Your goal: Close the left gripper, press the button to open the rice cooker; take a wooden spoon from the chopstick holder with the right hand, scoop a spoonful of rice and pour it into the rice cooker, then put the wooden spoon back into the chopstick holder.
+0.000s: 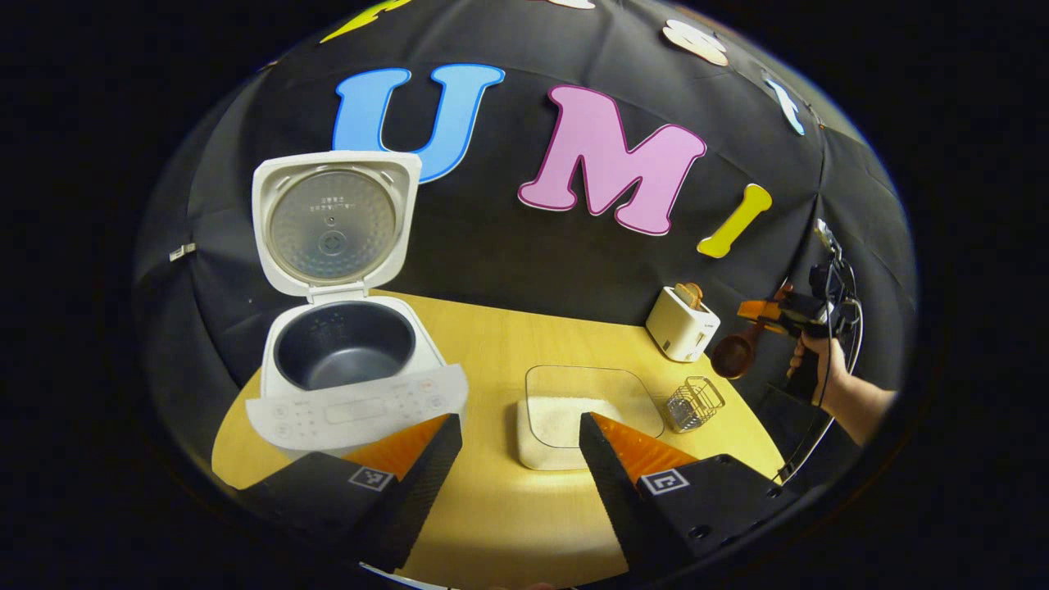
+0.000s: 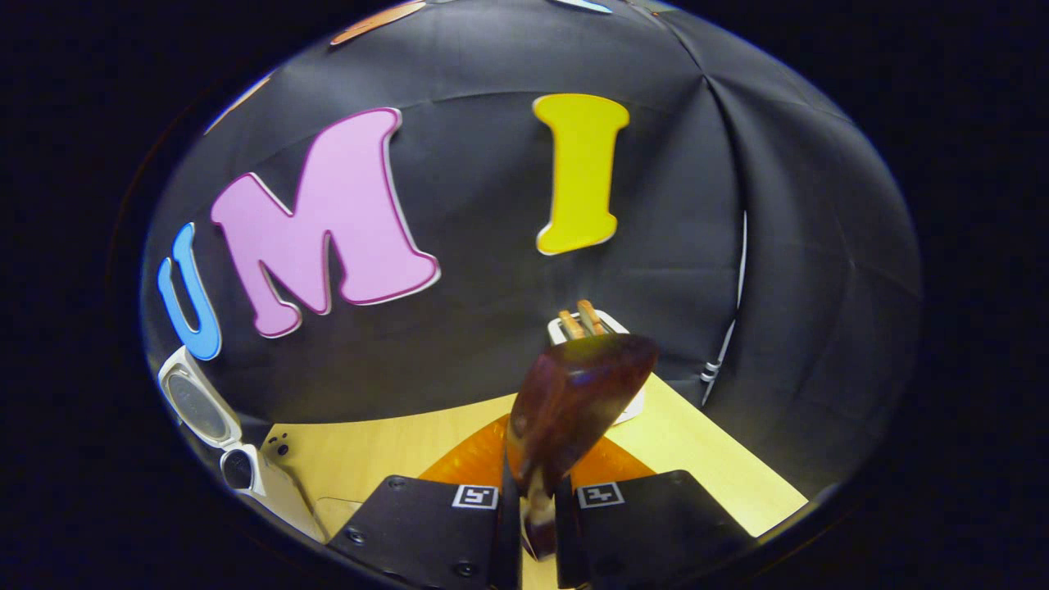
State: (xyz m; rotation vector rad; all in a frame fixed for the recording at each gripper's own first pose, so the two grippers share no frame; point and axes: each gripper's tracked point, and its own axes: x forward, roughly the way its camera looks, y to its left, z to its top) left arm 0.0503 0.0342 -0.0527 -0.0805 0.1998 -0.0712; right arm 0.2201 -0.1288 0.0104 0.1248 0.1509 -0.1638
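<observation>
The white rice cooker (image 1: 344,385) stands open at the table's left, its lid (image 1: 332,221) upright and its dark inner pot bare. My left gripper (image 1: 520,422) hovers open and low in front, between the cooker and a clear container of white rice (image 1: 574,418). The wire chopstick holder (image 1: 694,403) stands right of the rice. Farther right, a hand holds my right gripper (image 1: 762,311) in the air, above and to the right of the holder. It is shut on the wooden spoon (image 1: 733,354). In the right gripper view the spoon (image 2: 574,410) sticks up from the right gripper (image 2: 537,500).
A white toaster (image 1: 682,324) with bread in it stands at the back right, also ahead of the spoon as the toaster (image 2: 590,328). The round wooden table (image 1: 492,508) has bare surface in front. The open cooker (image 2: 238,459) sits at the far left of the right gripper view.
</observation>
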